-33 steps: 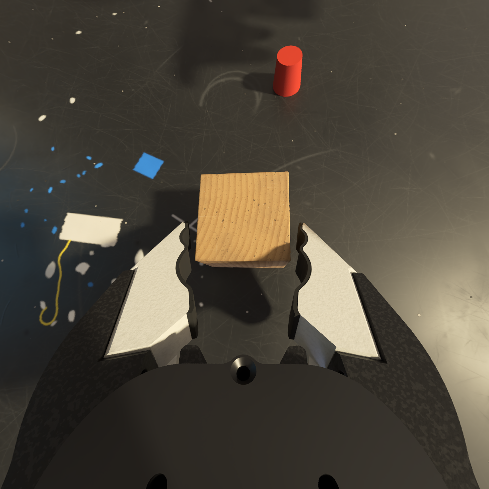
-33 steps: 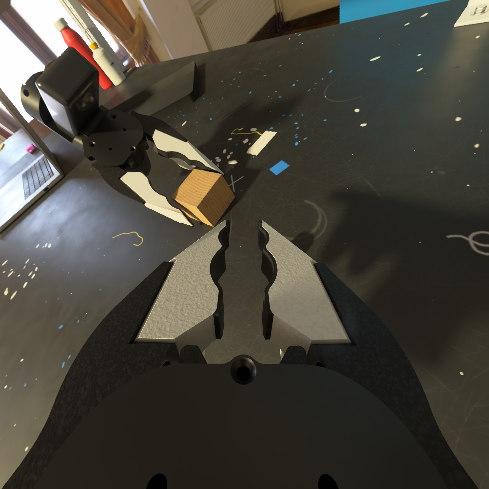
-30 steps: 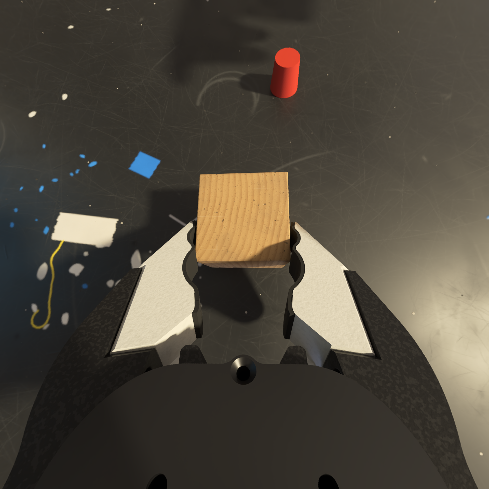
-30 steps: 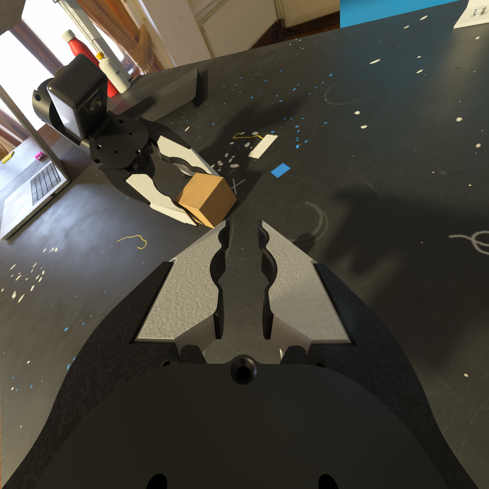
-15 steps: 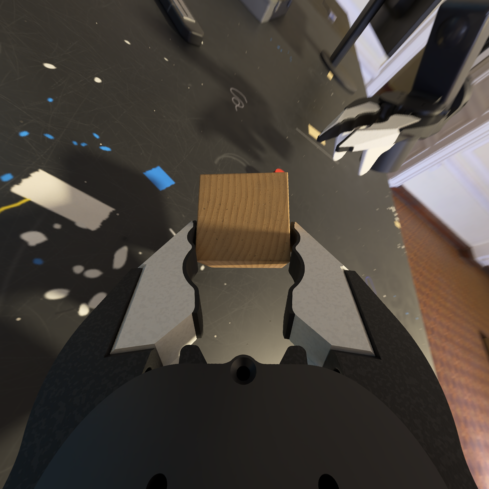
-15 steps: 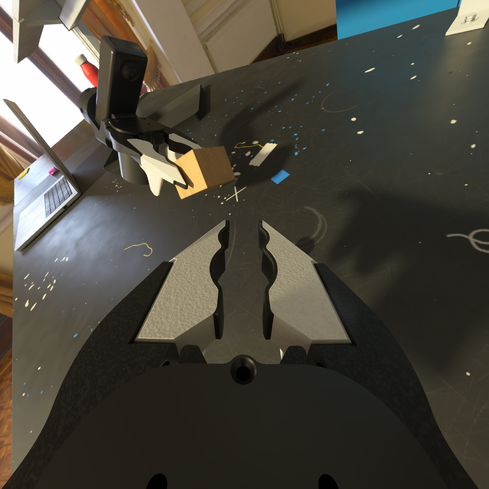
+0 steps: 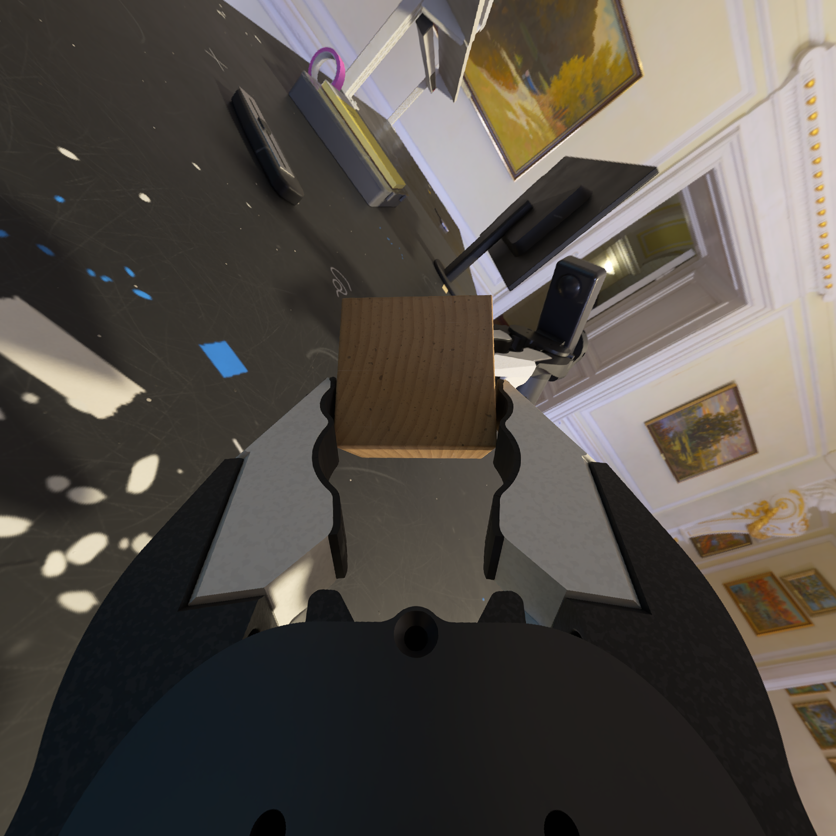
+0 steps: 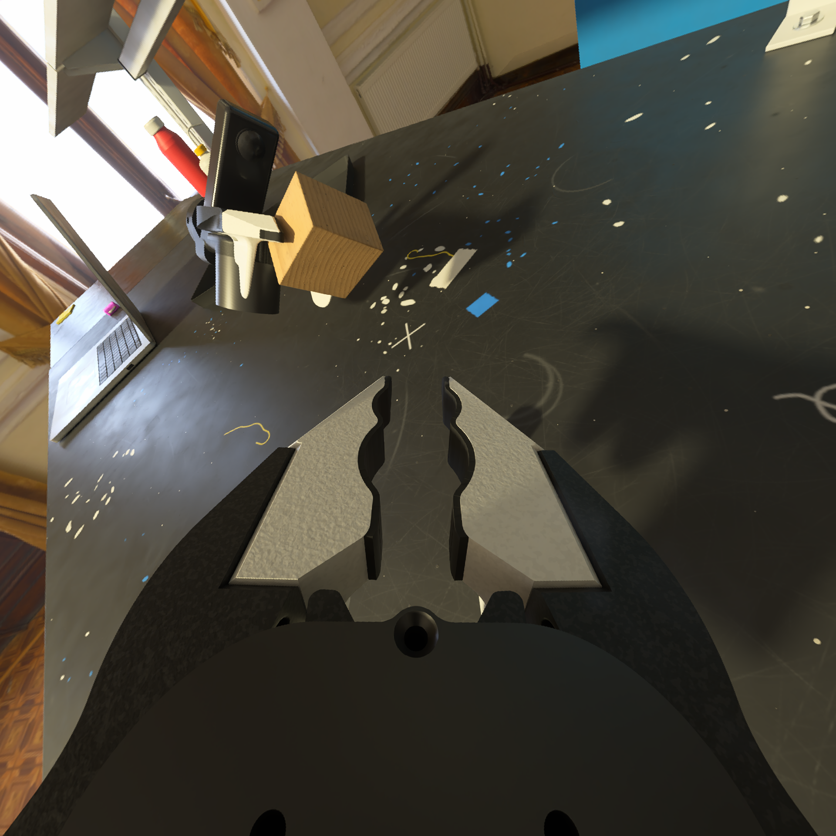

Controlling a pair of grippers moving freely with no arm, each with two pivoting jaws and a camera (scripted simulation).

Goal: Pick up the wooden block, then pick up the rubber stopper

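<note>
My left gripper (image 7: 416, 384) is shut on the wooden block (image 7: 414, 375), a light cube gripped by its sides near the fingertips. In the right wrist view the left gripper (image 8: 253, 235) holds the block (image 8: 325, 235) well above the dark table (image 8: 633, 316), at the far left. My right gripper (image 8: 416, 384) is open with a narrow gap and empty, low over the table. It also shows in the left wrist view (image 7: 520, 357), partly hidden behind the block. The rubber stopper is not visible in either view.
A laptop (image 8: 104, 357) lies at the table's left edge, with a red bottle (image 8: 178, 156) behind it. A black flat device (image 7: 264, 144), a grey box (image 7: 348, 135) and a monitor (image 7: 565, 212) stand along the far edge. Blue tape (image 8: 482, 304) marks the table.
My left gripper closed on the block, lifted it off the table and tilted upward, so the room now shows. The red stopper went out of sight. The right gripper barely moved.
</note>
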